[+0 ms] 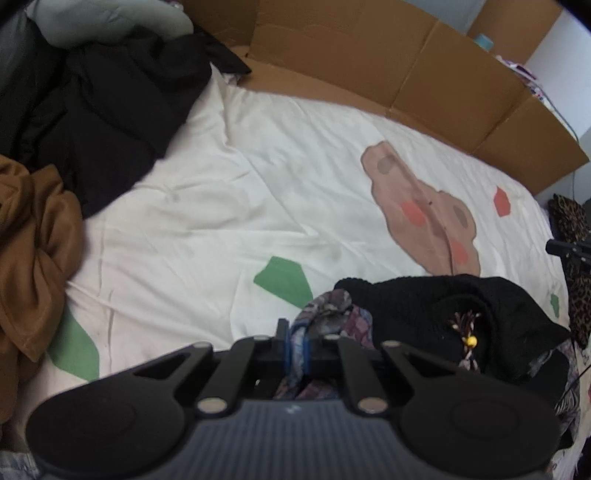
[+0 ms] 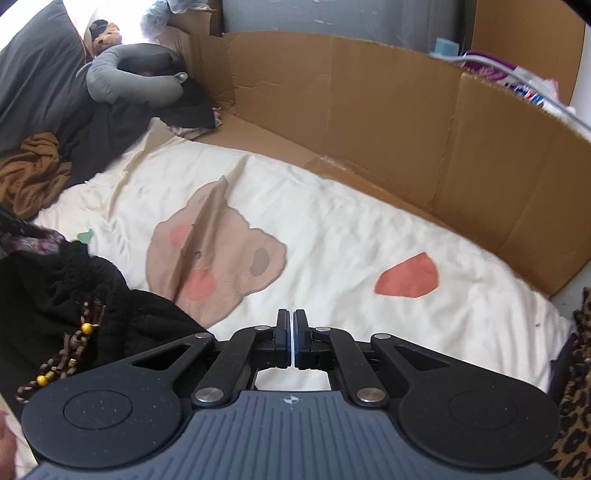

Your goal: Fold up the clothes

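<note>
Here, patterned garment [image 1: 325,314] in left gripper [image 1: 295,345]

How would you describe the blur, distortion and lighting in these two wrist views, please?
Left wrist view: fisheye bends the cardboard wall into an arc; the black clothes pile looks smeared at its edge. Right wrist view: same bowing; the top-left corner by the teddy bear is washed out with glare, and the sheet blurs beside the cardboard.

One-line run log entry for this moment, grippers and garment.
left gripper: shut on patterned garment | right gripper: shut, empty, over bedsheet | black knit: unfolded beside it | fold: not yet done
</note>
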A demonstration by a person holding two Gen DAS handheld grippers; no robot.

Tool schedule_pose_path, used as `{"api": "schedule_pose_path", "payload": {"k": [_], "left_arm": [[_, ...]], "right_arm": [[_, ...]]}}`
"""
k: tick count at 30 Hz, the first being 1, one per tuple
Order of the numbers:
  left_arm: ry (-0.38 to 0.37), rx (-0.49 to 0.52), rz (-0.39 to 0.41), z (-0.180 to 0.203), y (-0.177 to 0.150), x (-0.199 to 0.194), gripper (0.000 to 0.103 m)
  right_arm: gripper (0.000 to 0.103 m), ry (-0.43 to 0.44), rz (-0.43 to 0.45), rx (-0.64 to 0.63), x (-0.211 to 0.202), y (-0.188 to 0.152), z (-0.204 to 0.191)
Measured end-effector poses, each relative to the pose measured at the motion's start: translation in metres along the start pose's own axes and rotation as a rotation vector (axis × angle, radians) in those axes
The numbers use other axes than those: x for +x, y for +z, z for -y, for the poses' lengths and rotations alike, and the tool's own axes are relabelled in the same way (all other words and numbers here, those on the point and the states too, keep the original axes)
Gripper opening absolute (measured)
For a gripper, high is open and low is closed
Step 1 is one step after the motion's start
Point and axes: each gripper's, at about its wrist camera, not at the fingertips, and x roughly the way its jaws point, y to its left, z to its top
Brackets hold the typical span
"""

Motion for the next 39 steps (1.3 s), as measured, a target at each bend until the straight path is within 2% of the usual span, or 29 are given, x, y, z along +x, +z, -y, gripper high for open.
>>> {"api": "schedule_pose_path", "payload": {"k": [4, 7, 8, 10, 11, 12, 20, 21, 23, 28, 36, 39], "left_arm": [[0.010, -0.018, -0.041, -0.007, -0.004, 0.008, 0.014], [0.011, -0.035, -0.032, -0.011, -0.004, 0.003, 0.020], [0.005, -0.040, -0.026, -0.012, -0.003, 0.001, 0.025], [-0.012, -0.040, -0.015, -0.012, 0.000, -0.001, 0.028], [-0.014, -0.032, -0.013, -0.011, 0.002, 0.000, 0.029], [-0.015, -0.022, -0.014, -0.010, 0.004, 0.002, 0.029], [-0.039, 0.033, -0.070, -0.005, 0.020, 0.031, 0.037], [-0.048, 0.030, -0.078, -0.006, 0.021, 0.035, 0.037], [-0.059, 0.031, -0.094, -0.006, 0.022, 0.042, 0.037], [-0.083, 0.025, -0.144, -0.008, 0.018, 0.060, 0.037], [-0.083, 0.134, -0.165, 0.011, 0.009, 0.066, 0.038], [-0.056, 0.176, -0.155, 0.019, 0.006, 0.068, 0.041]], "right_arm": [[0.002, 0.055, -0.012, -0.008, -0.006, -0.010, -0.006], [0.004, 0.097, -0.035, -0.015, -0.011, -0.020, -0.014], [0.008, 0.111, -0.039, -0.023, -0.013, -0.023, -0.018], [0.023, 0.143, -0.052, -0.040, -0.017, -0.029, -0.027], [0.039, 0.160, -0.062, -0.049, -0.019, -0.032, -0.031], [0.042, 0.178, -0.071, -0.057, -0.020, -0.035, -0.036], [0.042, 0.255, -0.146, -0.116, -0.020, -0.055, -0.061], [0.046, 0.264, -0.156, -0.117, -0.019, -0.056, -0.062], [0.047, 0.282, -0.176, -0.126, -0.016, -0.059, -0.065], [0.047, 0.273, -0.209, -0.183, -0.004, -0.069, -0.077], [0.047, 0.278, -0.242, -0.275, 0.007, -0.075, -0.097], [0.044, 0.242, -0.231, -0.273, 0.014, -0.076, -0.099]]}}
